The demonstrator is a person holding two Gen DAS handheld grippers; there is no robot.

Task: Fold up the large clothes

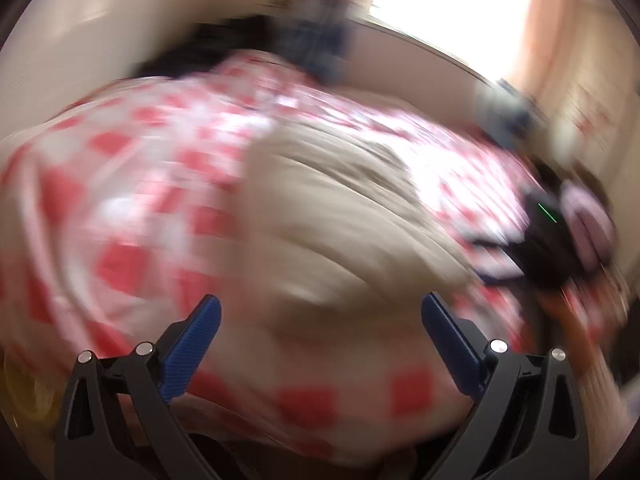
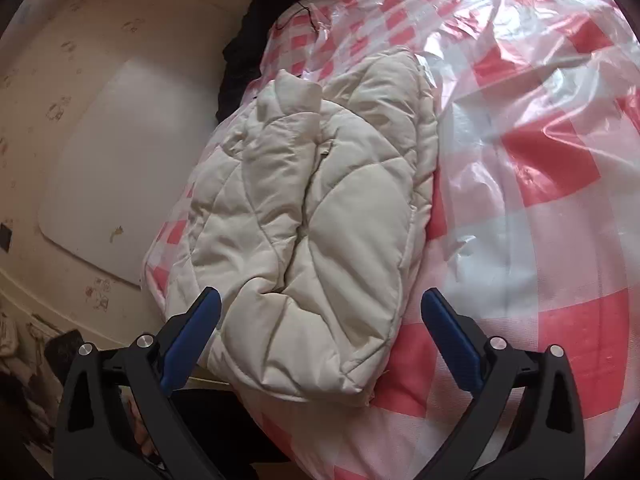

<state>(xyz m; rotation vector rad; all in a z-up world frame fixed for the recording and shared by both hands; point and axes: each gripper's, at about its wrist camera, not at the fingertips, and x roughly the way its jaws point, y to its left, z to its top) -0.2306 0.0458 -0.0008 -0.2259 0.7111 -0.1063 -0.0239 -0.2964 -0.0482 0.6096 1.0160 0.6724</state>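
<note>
The cream quilted padded jacket (image 2: 308, 216) lies in the middle of my right wrist view, running from the upper centre down to just above my fingers, already doubled over on itself into a long bundle with its sleeves tucked in. It rests on a red-and-white checked glossy plastic sheet (image 2: 540, 160) that fills the right side of the frame and, I judge, is there to keep the jacket clean and let it slide while I fold.

My right gripper (image 2: 320, 336) hangs just above the near end of the bundle with its blue-padded fingers (image 2: 192, 340) spread wide and holding nothing; I take it that they are placed to close on the bottom hem for the next fold.

The left wrist view is badly smeared by motion. In it the same jacket (image 1: 328, 216) shows as a pale mass in the centre over the checked sheet (image 1: 120, 184). My left gripper (image 1: 320, 340) also has its fingers (image 1: 192, 344) spread, with nothing between them. At the right edge of that frame a dark blurred shape sits; I cannot tell what it is.

The fold looks partly done, one lengthwise pass made and a crosswise fold still to come.
</note>
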